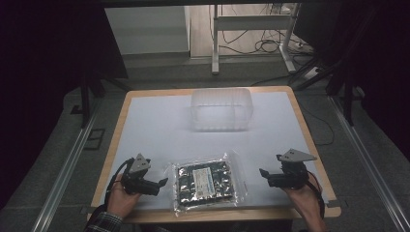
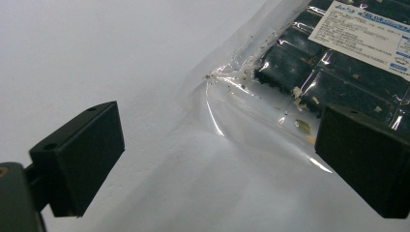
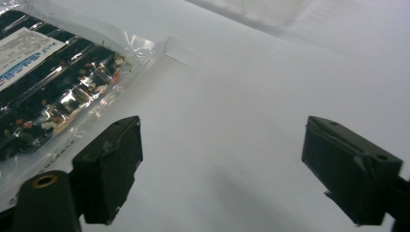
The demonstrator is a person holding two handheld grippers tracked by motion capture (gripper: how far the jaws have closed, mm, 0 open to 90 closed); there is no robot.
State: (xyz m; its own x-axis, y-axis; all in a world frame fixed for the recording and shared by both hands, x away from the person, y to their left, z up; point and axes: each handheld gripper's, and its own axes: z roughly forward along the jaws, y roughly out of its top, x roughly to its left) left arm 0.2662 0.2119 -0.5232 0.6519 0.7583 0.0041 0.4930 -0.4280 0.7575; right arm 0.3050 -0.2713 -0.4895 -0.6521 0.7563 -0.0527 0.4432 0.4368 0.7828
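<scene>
Left hand-held gripper (image 1: 162,182) and right hand-held gripper (image 1: 263,173) low, jaws apart, flanking packet (image 1: 207,182)

The table (image 1: 145,121) occupied the centre of the high view, with a sealed packet (image 1: 207,182) lying flat on it at lower centre, close to the near edge. A lidded container (image 1: 221,109) stood on the table at upper centre, well apart from the packet and directly above it in the frame. The left gripper (image 1: 163,182) sat at lower left, just beside the packet's left edge. The right gripper (image 1: 262,172) sat at lower right, near the packet's right edge and apart from it. A desk frame (image 1: 251,36) stood beyond the table at the top of the frame.
</scene>
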